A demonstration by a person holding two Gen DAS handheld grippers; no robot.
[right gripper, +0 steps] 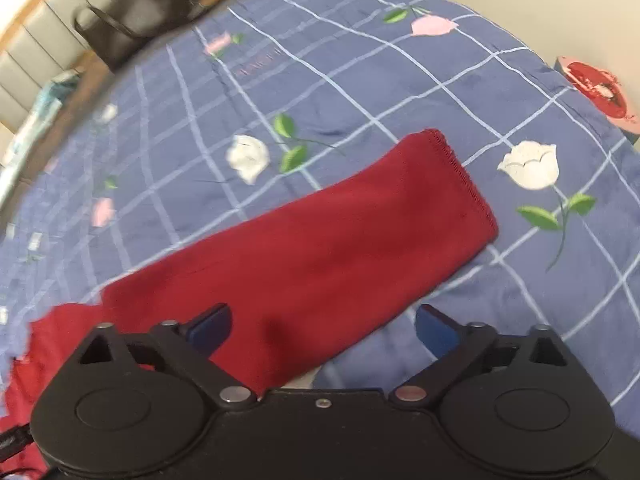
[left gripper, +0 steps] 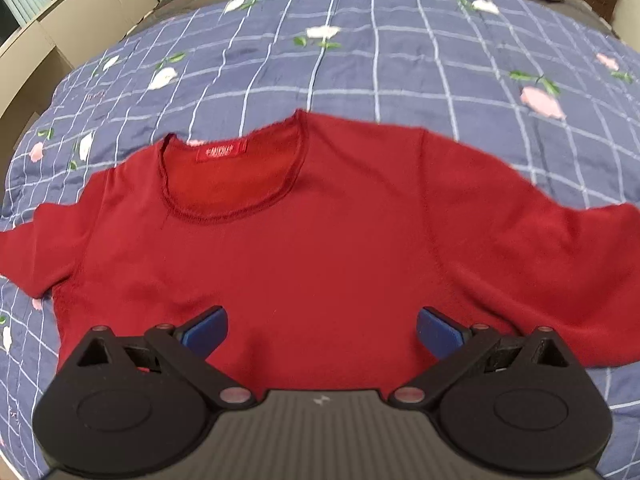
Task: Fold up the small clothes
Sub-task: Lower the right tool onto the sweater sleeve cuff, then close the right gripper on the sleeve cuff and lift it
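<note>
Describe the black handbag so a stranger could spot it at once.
Start from the blue checked bedspread with printed roses. Follow it to its far edge, away from the red sweater's sleeve. There lies the black handbag, the only dark, strapped thing beside the panelled headboard.

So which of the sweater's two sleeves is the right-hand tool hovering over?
The long sleeve ending in a stitched cuff, stretched flat across the quilt. The other sleeve lies at the sweater's opposite side.

Left tool (left gripper: 322, 332) and right tool (right gripper: 323, 330), both angled steeply downward, blue-padded jaws wide apart, gripping nothing.
</note>
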